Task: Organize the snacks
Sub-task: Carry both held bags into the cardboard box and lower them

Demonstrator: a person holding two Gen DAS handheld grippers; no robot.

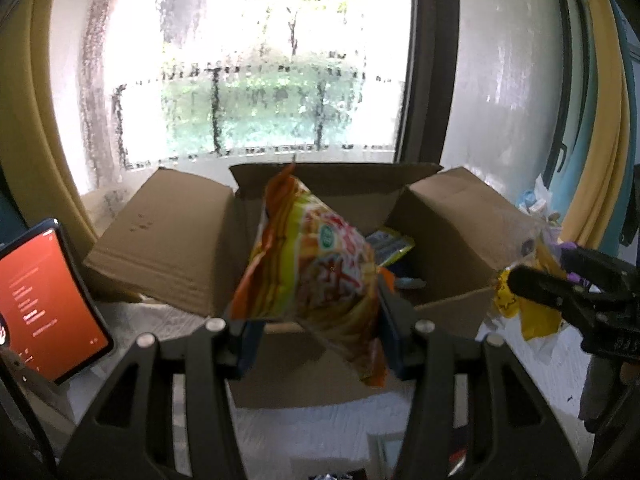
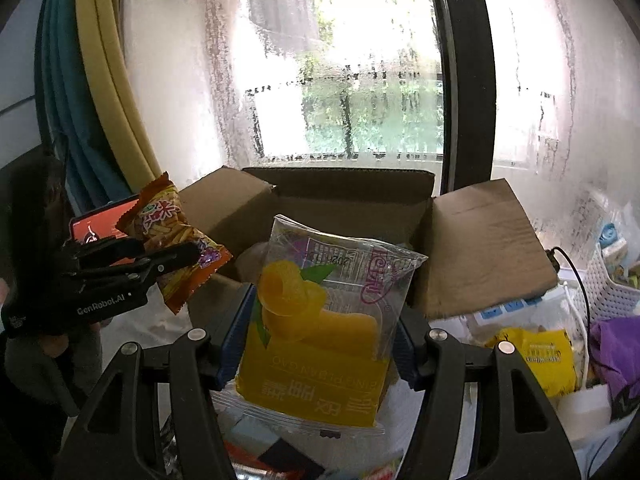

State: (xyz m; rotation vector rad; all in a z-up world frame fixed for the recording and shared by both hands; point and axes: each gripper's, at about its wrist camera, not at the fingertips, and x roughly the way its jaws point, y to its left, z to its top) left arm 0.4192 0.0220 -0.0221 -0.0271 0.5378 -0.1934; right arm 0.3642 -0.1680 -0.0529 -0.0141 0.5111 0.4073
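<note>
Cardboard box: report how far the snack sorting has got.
Done: a few packets already lie inside the open cardboard box. In hand: the left hand-held gripper grips an orange chip bag, and the right hand-held gripper grips a clear-and-yellow snack pack; both hang in front of the box, not yet inside. Left: a yellow packet and other items lie to the right.

Each camera sat just behind its own gripper, looking forward and slightly down along the fingers. Both faced the open cardboard box (image 1: 180, 240) close ahead, with the fogged window (image 1: 248, 80) beyond. The left view caught the right gripper (image 1: 516, 280) at its right edge; the right view caught the left gripper (image 2: 188, 258) at its left.
</note>
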